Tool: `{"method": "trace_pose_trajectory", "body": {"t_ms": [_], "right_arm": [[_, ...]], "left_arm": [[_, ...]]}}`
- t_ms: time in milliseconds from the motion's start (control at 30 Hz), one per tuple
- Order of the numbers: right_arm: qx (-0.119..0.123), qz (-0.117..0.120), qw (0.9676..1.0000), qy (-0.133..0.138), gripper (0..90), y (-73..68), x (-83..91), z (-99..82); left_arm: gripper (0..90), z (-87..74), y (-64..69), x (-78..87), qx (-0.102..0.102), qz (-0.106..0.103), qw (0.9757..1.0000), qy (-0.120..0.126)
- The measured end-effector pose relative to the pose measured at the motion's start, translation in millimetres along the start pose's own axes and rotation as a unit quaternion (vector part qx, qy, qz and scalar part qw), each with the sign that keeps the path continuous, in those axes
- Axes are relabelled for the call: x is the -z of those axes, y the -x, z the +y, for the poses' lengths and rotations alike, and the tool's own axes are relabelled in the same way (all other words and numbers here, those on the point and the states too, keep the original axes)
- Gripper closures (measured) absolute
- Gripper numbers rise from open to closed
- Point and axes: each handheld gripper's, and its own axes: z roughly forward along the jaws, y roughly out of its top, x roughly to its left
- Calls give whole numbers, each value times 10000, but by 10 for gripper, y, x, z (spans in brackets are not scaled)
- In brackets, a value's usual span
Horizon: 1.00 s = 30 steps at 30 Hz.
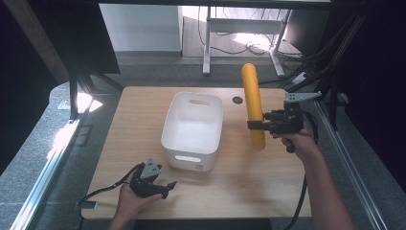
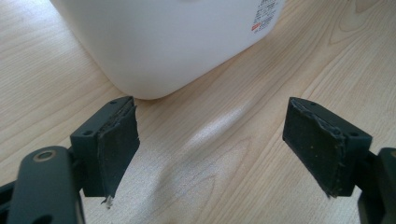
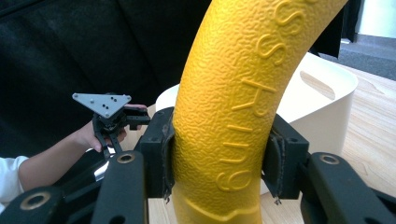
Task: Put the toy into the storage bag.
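The right gripper (image 1: 253, 125) clamps a thick yellow foam tube (image 1: 253, 103), curved like a banana and held nearly upright above the right part of the pale wooden table (image 1: 268, 191), just right of the white plastic bin (image 1: 194, 127). In the right gripper view the black jaws press into the tube (image 3: 229, 116) from both sides; its skin is finely pebbled, with raised lettering running along its length. The bin is a smooth, round-cornered tub with slot handles cut into its short walls, standing near the table's middle. The left gripper (image 1: 167, 186) rests low at the table's near left edge, just before the bin's near wall, its jaws spread wide with nothing between them; their dark rubber pads (image 2: 116, 149) look worn and frayed at the edges.
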Motion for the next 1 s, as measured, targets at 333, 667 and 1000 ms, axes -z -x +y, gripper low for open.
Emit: {"method": "trace_pose_trajectory", "body": {"t_ms": [333, 667, 1000], "right_arm": [[28, 13, 9999, 106, 511, -25, -56, 89], [196, 102, 9995, 231, 510, -130, -105, 241], [306, 134, 9989, 340, 510, -183, -150, 317]], "left_arm": [[183, -1, 2, -5, -3, 0, 10000, -10], [184, -3, 1, -8, -29, 1, 10000, -15], [184, -3, -1, -6, -30, 2, 10000, -11]]}}
